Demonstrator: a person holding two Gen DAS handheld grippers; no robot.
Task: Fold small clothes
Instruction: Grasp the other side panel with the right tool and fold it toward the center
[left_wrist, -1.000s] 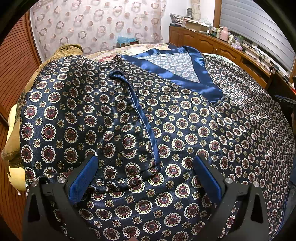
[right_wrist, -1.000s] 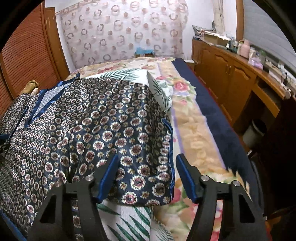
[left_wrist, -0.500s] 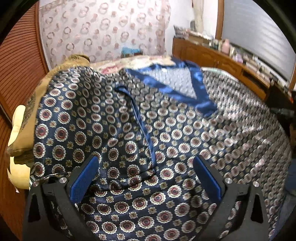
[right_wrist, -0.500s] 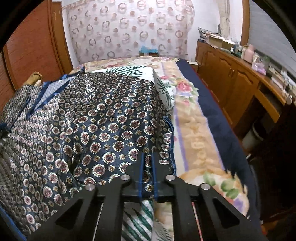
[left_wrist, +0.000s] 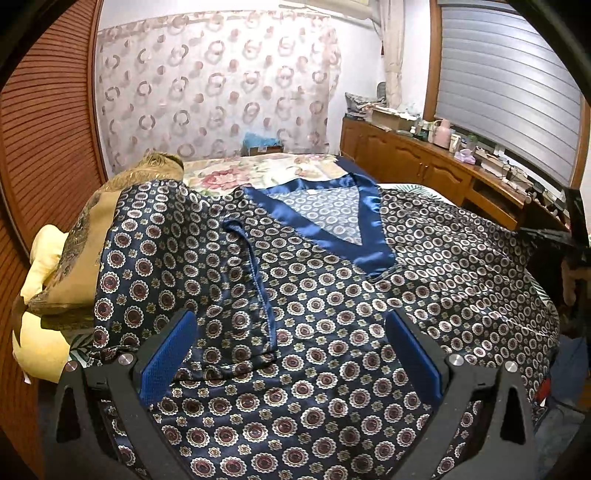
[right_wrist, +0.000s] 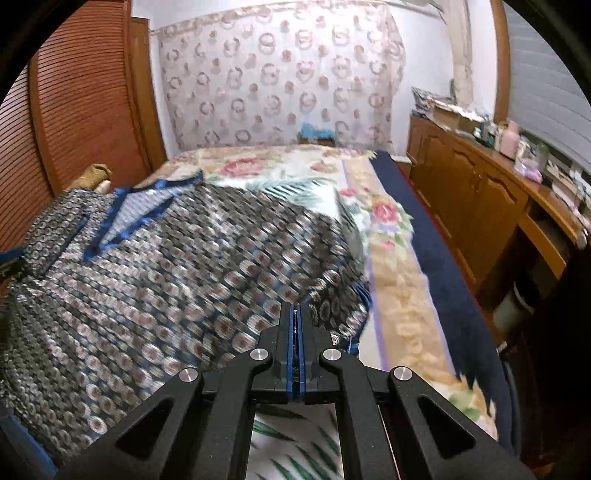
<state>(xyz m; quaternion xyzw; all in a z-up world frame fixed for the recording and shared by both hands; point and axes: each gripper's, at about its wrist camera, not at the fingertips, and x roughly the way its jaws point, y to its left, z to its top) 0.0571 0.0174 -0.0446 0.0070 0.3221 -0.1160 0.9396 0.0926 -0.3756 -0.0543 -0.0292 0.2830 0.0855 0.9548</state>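
A dark navy satin garment with a medallion print and a bright blue V collar lies spread over the bed. Its left sleeve is folded in over the body. My left gripper is open and empty, held just above the garment's lower left part. In the right wrist view the garment is blurred by motion. My right gripper is shut on the garment's right sleeve edge and lifts it off the bedspread.
The bed carries a floral bedspread with a navy border. Pillows lie at the left edge by a wooden slatted wall. A wooden cabinet with clutter runs along the right. A curtain hangs behind.
My right gripper closed on the right sleeve edge and has raised it, pulling the cloth up and leftward. My left gripper stayed open and drew back and up from the garment.
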